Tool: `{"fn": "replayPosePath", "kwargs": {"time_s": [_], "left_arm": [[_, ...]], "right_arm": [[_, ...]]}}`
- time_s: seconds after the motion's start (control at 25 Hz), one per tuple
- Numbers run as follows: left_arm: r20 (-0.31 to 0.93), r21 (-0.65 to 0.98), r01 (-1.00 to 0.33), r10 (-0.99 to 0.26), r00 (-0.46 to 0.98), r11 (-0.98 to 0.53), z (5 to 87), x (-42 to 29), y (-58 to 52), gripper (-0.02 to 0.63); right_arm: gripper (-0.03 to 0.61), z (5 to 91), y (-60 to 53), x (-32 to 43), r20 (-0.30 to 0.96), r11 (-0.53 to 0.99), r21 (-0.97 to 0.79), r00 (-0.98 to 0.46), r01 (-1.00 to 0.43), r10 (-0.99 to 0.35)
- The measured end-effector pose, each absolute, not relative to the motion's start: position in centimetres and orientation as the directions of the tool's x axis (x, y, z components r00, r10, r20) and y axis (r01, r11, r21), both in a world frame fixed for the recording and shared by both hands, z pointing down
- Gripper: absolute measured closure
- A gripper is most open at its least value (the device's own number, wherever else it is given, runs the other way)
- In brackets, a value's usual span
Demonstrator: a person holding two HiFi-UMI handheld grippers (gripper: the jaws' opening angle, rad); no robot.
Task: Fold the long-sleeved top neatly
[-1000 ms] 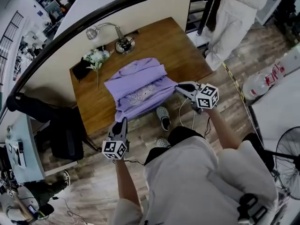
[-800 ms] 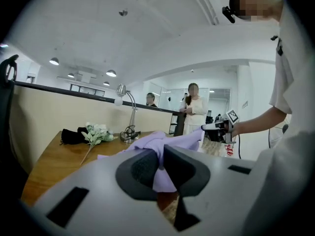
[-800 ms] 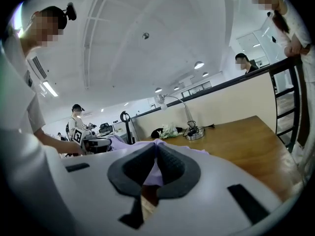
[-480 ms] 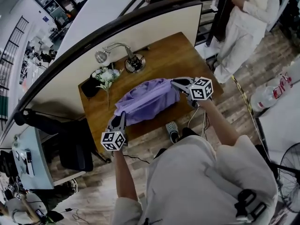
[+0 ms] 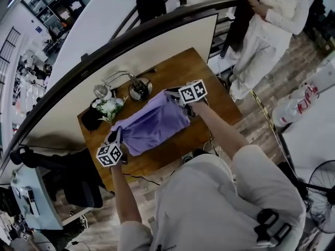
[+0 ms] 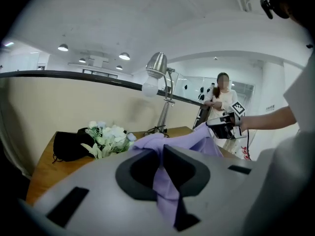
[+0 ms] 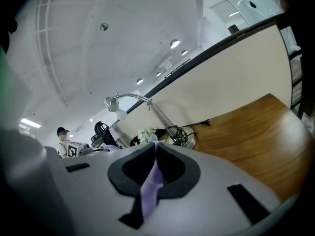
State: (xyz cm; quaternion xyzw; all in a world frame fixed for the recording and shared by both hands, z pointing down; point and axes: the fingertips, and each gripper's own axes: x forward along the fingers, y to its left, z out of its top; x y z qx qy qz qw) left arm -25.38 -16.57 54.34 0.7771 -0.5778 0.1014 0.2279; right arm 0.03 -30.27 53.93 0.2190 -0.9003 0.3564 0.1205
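Lilac long-sleeved top (image 5: 153, 123) over the middle of the wooden table (image 5: 212, 90), stretched as a band between both grippers. Hard to tell how much of it rests on the wood.

Left gripper (image 6: 160, 154): jaws pinched together on a fold of lilac cloth, tail of fabric trailing out below the pads. Right gripper (image 7: 155, 156): same, jaws clamped on a narrow strip of the top. From the head view, held at the near-left end and the far-right end.

Handling, as a judgement: light, limp jersey; sags and creases wherever unsupported, no stiffness to hold a fold line. Not fragile, not slippery against rubber pads, though likely to slide on the polished wood. Best taken at edges or corners, two points level with each other, cloth kept taut between them so the fold lands straight. Thin pinches like these could slip if tugged hard.

Surface: flat brown wood, smooth. Along the far edge a desk lamp (image 5: 137, 89), a bunch of white flowers (image 5: 109, 107) and a black pouch (image 5: 91, 120), all near the top's left end; snag risk there.

Room: cream partition wall (image 5: 157, 46) behind the table, plank floor (image 5: 272, 72), a person in white (image 5: 267, 30) standing off to the right, well apart.
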Motion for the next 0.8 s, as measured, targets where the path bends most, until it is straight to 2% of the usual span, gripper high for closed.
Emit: {"fn": "replayPosePath", "kwargs": {"time_s": [0.28,0.8], "left_arm": [[0.433,0.265,-0.942,-0.848,0.307,-0.206,55.4,-26.0,-18.9,0.566],[0.515,0.342,-0.921,-0.783,0.348,-0.184,59.8,-24.2,-16.1,0.566]], "right_arm": [[0.552,54.4,-32.2,-0.4,0.358,0.622,-0.634,-0.887,-0.46,-0.292],[0.554,58.2,-29.7,1.8,0.418,0.572,-0.68,-0.883,-0.459,-0.213]]}}
